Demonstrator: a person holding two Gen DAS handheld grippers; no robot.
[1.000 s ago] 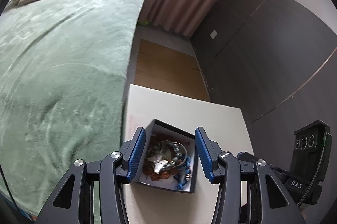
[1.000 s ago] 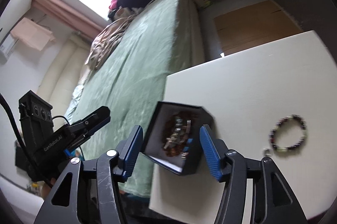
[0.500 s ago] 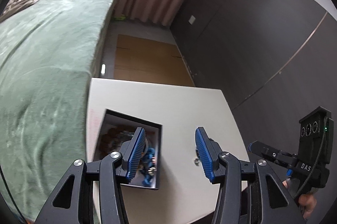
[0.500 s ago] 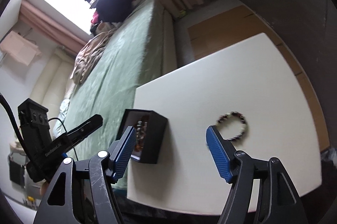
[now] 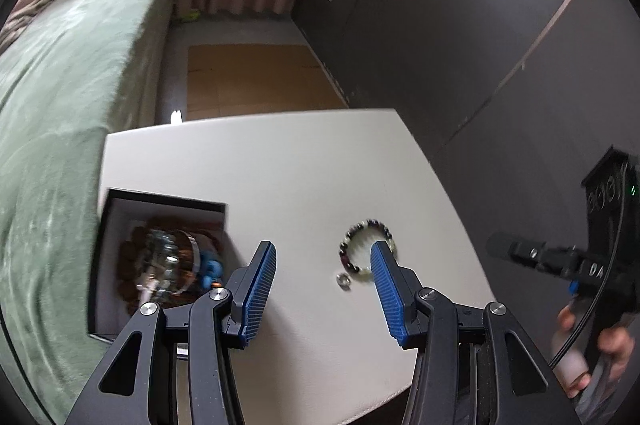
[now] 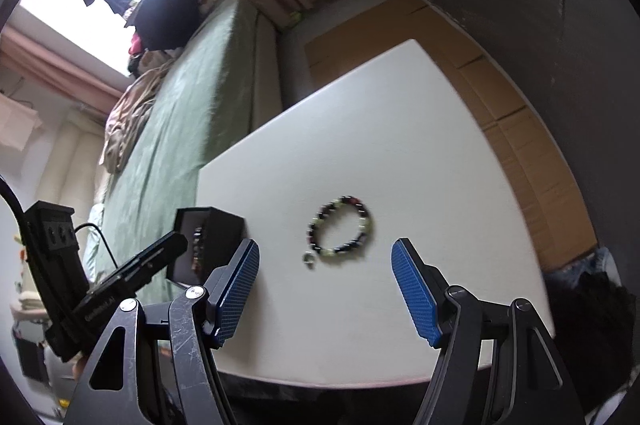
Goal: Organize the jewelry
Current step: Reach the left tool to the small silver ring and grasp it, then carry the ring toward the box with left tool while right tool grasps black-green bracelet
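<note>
Approach to the bracelet (image 6: 343,229) is the step judged to be in hand, with the right tongs (image 6: 326,289) lined up on it. The tongs should be lowered until both pads straddle one side of the bead ring, not the whole loop, so that the beads are pinched against each other and not pushed across the smooth worktop (image 6: 400,129). Closing should be gentle; round beads are likely to roll out of a hard, fast squeeze. The small ring (image 6: 309,258) lying just beside the bracelet is best kept outside the pads, or it may be flicked off the worktop.

The right tongs stand apart and empty, their jaws having just been opening; nothing is between them. The bracelet lies flat on the worktop ahead of them, roughly centred between the two pads in the right wrist view. The left tongs (image 5: 323,293) are also apart and hold nothing. In the left wrist view the bracelet (image 5: 366,245) lies just ahead of their right pad, partly hidden by its tip. The box (image 5: 160,209), open and already holding jewelry, sits to the left of both tongs, near the worktop edge beside the bed (image 5: 60,105).
</note>
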